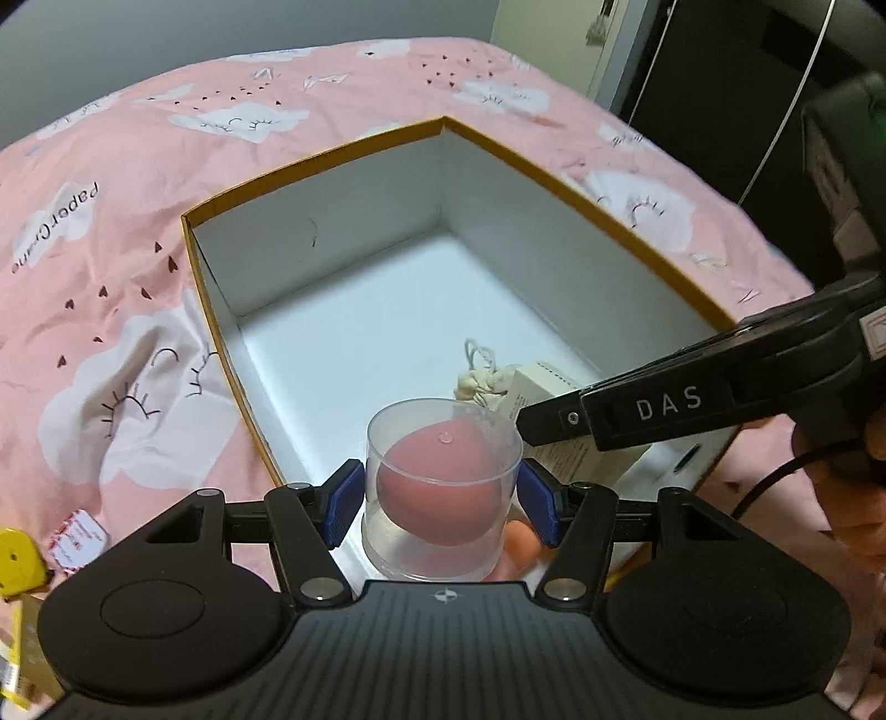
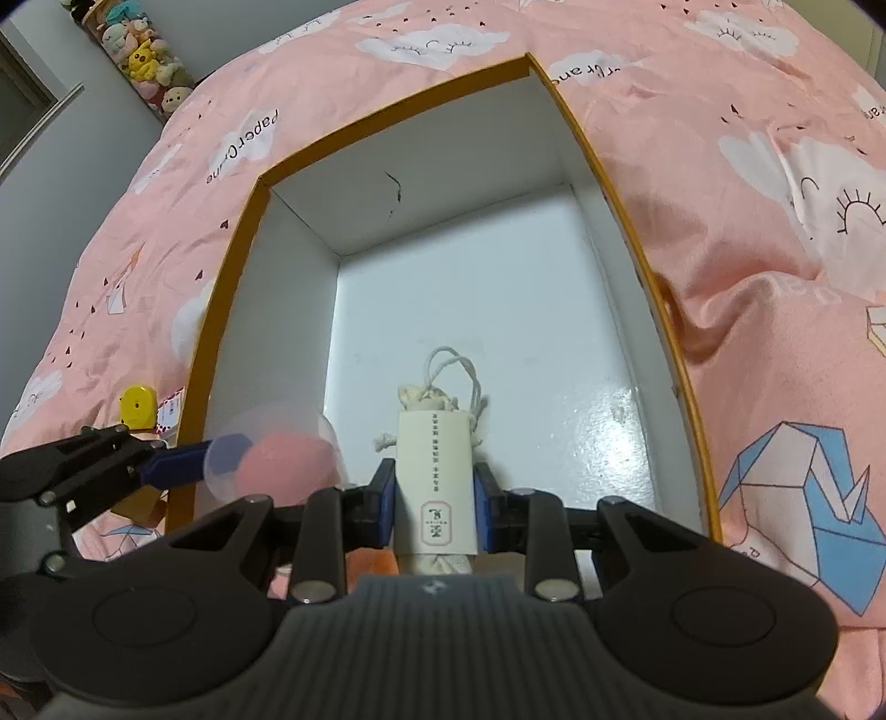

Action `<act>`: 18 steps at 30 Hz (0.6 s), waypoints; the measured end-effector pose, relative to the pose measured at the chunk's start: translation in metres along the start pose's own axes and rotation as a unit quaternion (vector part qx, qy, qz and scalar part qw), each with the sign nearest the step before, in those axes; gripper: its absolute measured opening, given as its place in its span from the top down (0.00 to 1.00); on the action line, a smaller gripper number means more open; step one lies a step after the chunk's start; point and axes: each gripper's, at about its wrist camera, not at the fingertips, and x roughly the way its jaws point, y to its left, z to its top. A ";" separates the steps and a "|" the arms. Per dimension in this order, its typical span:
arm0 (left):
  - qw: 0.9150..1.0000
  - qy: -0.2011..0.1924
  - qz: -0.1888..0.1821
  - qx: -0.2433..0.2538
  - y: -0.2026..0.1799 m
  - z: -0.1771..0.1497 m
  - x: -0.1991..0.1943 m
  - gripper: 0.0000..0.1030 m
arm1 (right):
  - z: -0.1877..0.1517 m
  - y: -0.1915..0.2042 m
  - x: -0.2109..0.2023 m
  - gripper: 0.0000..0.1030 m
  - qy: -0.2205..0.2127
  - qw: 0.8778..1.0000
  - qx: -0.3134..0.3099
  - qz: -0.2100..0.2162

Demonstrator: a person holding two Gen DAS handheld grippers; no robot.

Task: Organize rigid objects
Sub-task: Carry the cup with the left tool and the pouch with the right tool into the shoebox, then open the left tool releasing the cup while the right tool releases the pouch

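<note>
My left gripper is shut on a clear plastic cylinder with a pink egg-shaped sponge inside, held over the near end of an open white box with an orange rim. My right gripper is shut on a small cream pouch with a paper sleeve and a drawstring, also above the near end of the box. In the right wrist view the left gripper and its blurred cylinder sit at the left, at the box's left wall. In the left wrist view the right gripper's black finger reaches in from the right, over the pouch.
The box lies on a pink bedspread with clouds and paper cranes. A yellow gadget and a small card lie on the bed left of the box. Plush toys stand by the far wall.
</note>
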 end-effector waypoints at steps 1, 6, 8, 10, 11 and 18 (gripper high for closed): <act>1.000 0.003 0.004 0.001 0.000 0.001 0.001 0.32 | 0.000 -0.001 0.000 0.74 0.000 1.000 -0.002 -0.001; 1.000 0.013 0.017 0.015 -0.003 0.001 0.003 0.28 | 0.003 0.002 0.000 0.74 0.001 1.000 -0.010 -0.007; 1.000 0.011 0.019 0.018 -0.004 0.000 0.003 0.28 | 0.002 0.004 -0.003 0.74 0.001 1.000 -0.014 -0.010; 1.000 0.006 0.014 0.016 -0.003 -0.001 0.002 0.26 | 0.002 0.005 -0.003 0.74 0.000 1.000 -0.018 -0.015; 1.000 0.003 0.008 0.013 -0.002 -0.001 0.001 0.24 | 0.002 0.006 -0.003 0.74 -0.001 1.000 -0.020 -0.017; 0.999 -0.028 -0.018 -0.018 0.007 -0.004 -0.011 0.22 | 0.001 0.009 -0.005 0.74 -0.005 1.000 -0.020 -0.023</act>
